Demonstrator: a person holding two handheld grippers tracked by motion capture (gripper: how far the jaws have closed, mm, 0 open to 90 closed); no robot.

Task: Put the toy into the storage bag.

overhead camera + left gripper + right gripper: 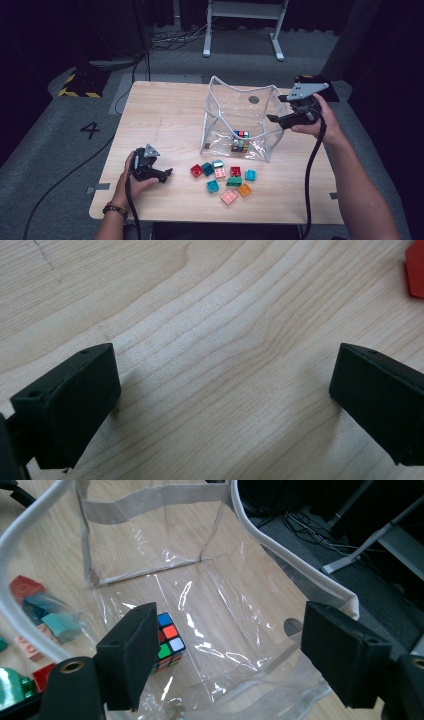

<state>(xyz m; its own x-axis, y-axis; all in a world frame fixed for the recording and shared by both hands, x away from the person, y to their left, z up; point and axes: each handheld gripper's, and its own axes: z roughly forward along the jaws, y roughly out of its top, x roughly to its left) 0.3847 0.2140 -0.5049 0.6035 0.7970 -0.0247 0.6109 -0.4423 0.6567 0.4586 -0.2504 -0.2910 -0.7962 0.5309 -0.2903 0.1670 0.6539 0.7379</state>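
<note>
Puzzle cube (pixel 240 141): lay on the floor of the clear bag, near its front wall; touched by neither gripper.
Clear bag (pixel 220 107): stood open on the table (pixel 160 110), white-trimmed rim up.
Right gripper (pixel 272 119): hovered at the bag's right rim, jaws wide apart, nothing between them.
Left gripper (pixel 167 174): rested low on the table left of the bricks, jaws apart, bare wood between.
Toy bricks (pixel 225 179): loose cluster just in front of the bag, outside it.
</note>
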